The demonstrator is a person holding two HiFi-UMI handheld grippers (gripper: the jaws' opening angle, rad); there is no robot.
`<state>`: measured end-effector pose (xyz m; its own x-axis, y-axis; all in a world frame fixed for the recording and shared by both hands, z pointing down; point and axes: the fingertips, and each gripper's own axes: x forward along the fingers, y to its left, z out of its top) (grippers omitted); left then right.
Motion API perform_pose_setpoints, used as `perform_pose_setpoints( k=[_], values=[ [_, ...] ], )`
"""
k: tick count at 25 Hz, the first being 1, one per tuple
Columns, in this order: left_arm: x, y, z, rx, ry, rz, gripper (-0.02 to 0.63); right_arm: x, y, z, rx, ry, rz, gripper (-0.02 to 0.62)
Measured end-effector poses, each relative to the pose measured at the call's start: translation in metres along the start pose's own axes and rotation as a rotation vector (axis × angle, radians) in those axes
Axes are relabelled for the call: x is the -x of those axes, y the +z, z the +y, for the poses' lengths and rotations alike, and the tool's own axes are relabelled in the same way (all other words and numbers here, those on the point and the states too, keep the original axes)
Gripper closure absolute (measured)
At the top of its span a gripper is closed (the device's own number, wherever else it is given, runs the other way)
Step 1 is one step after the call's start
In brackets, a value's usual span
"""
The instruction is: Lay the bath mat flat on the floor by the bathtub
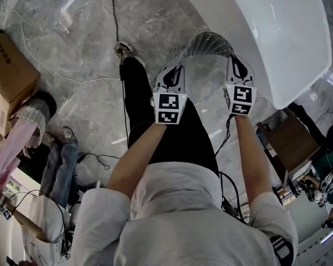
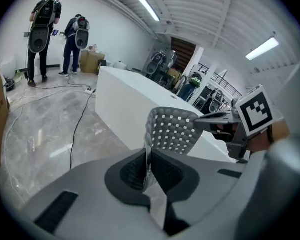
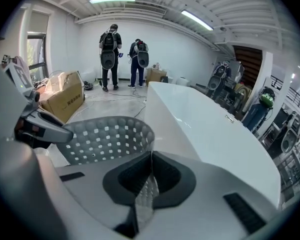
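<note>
You are pinching bath mat [image 1: 206, 49] at two corners, left gripper [image 1: 175, 73] and right gripper [image 1: 237, 68] both clamping its thin edge; mat hanging bowed over floor [image 1: 100, 93], just left of bathtub [image 1: 277, 32]. Risk: edge slipping free, mat landing curled against bathtub

The person wears a pale grey short-sleeved top [image 1: 172, 204] with a dark printed mark on the right sleeve [image 1: 281, 248], black trousers [image 1: 172, 132] and a light-coloured shoe [image 1: 122, 50] with darker trim. The left gripper [image 1: 175, 70] and the right gripper [image 1: 233, 61] each have a smooth light grey shell, black ribbed pads [image 2: 133, 171] set in a black recess, and dark slots on the shell's flanks. Each carries a white marker cube [image 1: 170, 108] faced with black square patterns, and a thin black cable [image 1: 228, 127] leaves the near end of the right gripper.
</note>
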<state>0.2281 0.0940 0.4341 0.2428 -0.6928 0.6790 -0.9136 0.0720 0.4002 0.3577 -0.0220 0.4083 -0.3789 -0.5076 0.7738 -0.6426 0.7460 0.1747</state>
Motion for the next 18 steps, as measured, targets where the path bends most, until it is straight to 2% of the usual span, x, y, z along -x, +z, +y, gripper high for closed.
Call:
perform_pose_setpoints(
  k=[4,8,15,18],
  values=[
    [-0.017,-0.019,0.039,0.037,0.045,0.032,0.581,-0.043,-0.006,0.009,0.022,0.039,0.023,0.580],
    [-0.040,-0.023,0.085,0.035,0.081,0.046,0.581,-0.087,0.001,0.020,0.041,0.075,0.029,0.580],
    [-0.073,-0.005,0.140,-0.047,0.079,0.067,0.581,-0.136,0.025,0.036,0.061,0.128,0.004,0.580],
    [-0.078,-0.005,0.160,0.001,0.074,0.081,0.581,-0.149,0.029,0.044,0.038,0.134,0.006,0.580]
  ],
)
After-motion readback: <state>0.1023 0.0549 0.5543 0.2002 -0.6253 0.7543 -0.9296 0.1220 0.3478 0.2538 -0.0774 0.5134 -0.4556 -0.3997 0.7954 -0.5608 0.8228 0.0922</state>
